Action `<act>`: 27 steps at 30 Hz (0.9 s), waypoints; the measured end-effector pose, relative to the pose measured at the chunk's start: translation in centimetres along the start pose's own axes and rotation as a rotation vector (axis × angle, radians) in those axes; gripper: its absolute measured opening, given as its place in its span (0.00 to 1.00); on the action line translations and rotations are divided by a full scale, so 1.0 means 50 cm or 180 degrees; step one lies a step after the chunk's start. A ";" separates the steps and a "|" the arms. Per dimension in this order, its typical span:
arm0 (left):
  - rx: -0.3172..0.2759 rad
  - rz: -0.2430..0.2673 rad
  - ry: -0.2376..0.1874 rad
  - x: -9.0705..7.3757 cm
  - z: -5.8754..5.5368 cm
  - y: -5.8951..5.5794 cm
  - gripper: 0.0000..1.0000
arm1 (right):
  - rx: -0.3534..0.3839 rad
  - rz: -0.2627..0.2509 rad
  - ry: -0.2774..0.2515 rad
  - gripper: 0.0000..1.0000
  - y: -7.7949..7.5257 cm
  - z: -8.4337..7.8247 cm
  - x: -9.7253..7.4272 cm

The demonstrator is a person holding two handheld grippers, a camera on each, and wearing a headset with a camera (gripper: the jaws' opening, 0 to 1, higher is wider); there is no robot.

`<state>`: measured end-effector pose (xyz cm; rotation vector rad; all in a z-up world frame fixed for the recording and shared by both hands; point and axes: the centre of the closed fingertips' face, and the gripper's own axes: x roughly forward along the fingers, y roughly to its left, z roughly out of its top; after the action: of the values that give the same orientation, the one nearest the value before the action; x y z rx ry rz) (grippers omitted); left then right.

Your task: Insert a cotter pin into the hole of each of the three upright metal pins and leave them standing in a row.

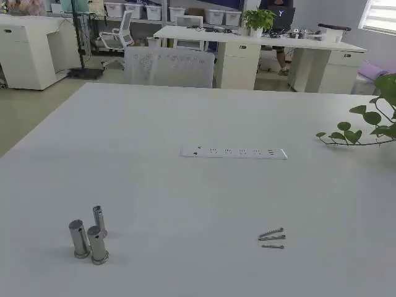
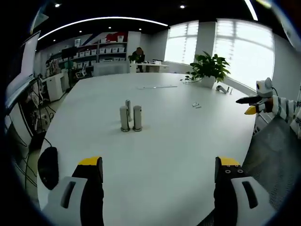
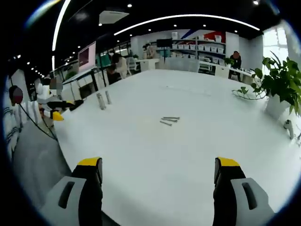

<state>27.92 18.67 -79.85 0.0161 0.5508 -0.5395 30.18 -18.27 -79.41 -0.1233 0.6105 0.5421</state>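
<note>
Three upright metal pins (image 1: 90,235) stand bunched together at the near left of the white table (image 1: 198,124); the left gripper view has the pins (image 2: 130,117) ahead of my left gripper (image 2: 160,176), well beyond its tips. Cotter pins (image 1: 271,237) lie loose at the near right, and the cotter pins (image 3: 169,120) sit ahead of my right gripper (image 3: 157,176). Both grippers stand open over the table's near edge with nothing between their yellow-tipped fingers (image 2: 91,165). The right gripper (image 2: 256,105) also shows far right in the left gripper view.
A white power strip (image 1: 234,152) lies across the table's middle. A potted plant (image 3: 282,84) stands at the right edge, its leaves (image 1: 368,124) trailing onto the table. A mesh chair (image 1: 168,67) sits at the far side.
</note>
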 end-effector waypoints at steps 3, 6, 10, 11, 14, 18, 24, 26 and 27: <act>0.0007 0.0000 0.0004 0.001 0.000 0.000 0.99 | -0.0008 0.0005 0.0026 1.00 0.001 -0.003 0.000; -0.0002 0.0008 -0.0003 0.001 0.002 0.001 0.99 | -0.0003 0.0008 0.0033 1.00 0.000 -0.004 0.000; -0.0010 0.0024 -0.0008 -0.001 0.003 0.004 0.99 | 0.0002 -0.0005 0.0030 1.00 -0.003 -0.003 0.000; -0.0010 0.0026 -0.0008 -0.001 0.003 0.004 0.99 | 0.0003 -0.0007 0.0026 1.00 -0.003 -0.003 0.000; -0.0008 0.0043 0.0003 -0.003 0.001 0.007 0.99 | 0.0002 -0.0011 0.0029 1.00 -0.005 -0.003 0.001; -0.0021 0.0053 0.0004 -0.004 0.000 0.009 0.99 | 0.0004 -0.0009 0.0039 1.00 -0.005 -0.004 0.003; -0.0030 0.0058 0.0015 -0.005 -0.002 0.012 0.99 | -0.0005 0.0006 0.0061 1.00 -0.002 -0.006 0.005; -0.0026 0.0060 0.0022 -0.005 -0.003 0.013 0.99 | -0.0009 0.0011 0.0071 1.00 0.000 -0.008 0.006; -0.0025 0.0060 0.0024 -0.005 -0.004 0.014 0.99 | -0.0012 0.0013 0.0078 1.00 0.000 -0.009 0.006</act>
<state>27.96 19.42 -79.97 0.0160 0.5595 -0.5190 30.16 -18.23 -79.93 -0.1325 0.6338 0.5463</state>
